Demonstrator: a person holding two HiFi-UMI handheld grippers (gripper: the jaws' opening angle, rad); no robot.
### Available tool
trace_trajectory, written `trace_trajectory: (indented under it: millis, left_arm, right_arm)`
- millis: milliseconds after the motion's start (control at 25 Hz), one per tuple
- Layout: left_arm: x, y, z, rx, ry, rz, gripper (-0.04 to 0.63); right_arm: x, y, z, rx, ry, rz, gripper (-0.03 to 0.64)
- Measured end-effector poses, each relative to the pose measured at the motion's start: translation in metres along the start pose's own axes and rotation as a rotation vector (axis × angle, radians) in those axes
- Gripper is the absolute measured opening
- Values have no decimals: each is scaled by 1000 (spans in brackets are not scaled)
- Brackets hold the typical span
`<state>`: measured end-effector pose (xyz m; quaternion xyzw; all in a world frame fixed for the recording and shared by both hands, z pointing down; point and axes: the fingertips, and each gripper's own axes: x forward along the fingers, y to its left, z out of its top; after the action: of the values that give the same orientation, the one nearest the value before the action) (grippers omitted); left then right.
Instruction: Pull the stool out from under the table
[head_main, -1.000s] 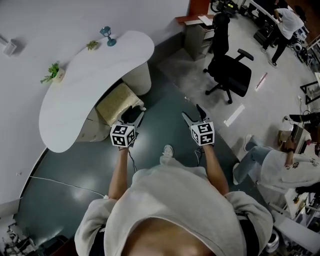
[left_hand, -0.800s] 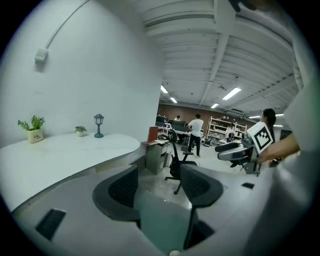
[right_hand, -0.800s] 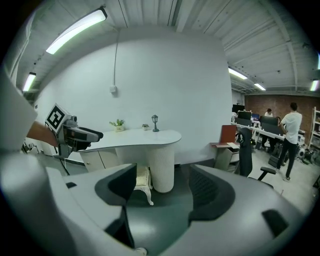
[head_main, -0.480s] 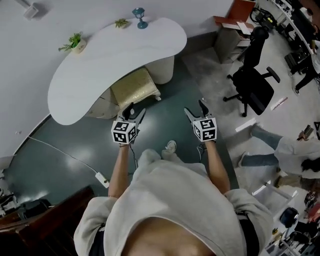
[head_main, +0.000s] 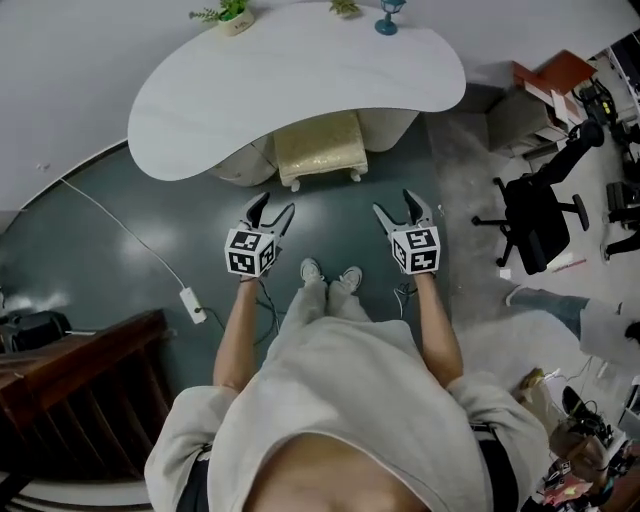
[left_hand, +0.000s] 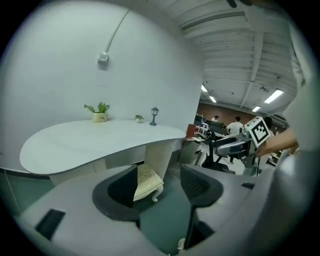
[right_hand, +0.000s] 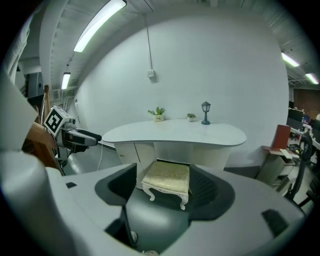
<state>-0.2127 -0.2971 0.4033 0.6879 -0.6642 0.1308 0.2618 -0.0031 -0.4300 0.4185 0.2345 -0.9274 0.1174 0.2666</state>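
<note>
While the left gripper (head_main: 272, 208) hangs with its jaws spread and nothing between them, the stool (head_main: 320, 150) lies ahead and slightly to its right, well apart. The stool's back part is tucked under the table (head_main: 300, 70), and its front edge runs left to right, facing the person. The right gripper (head_main: 397, 205), jaws likewise spread and empty, sits about as far off on the other side. Its own view frames the stool squarely between its jaws, so it seems better aimed.
</note>
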Motion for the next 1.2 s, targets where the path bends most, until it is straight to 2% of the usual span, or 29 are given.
trace_trajectory:
  millis: [280, 480, 840, 1200]
  left_arm:
    - [2, 62, -35, -33, 32, 8, 261]
    - [11, 87, -62, -38, 59, 1, 261]
    - [52, 111, -107, -56, 93, 13, 261]
    - [111, 120, -160, -86, 128, 97, 261]
  right_arm:
    - [62, 31, -3, -1, 48, 24, 311]
    - [85, 35, -20, -2, 83, 8, 311]
    - [127, 16, -73, 2, 138, 8, 311]
    - [189, -22, -131, -25, 176, 83, 314]
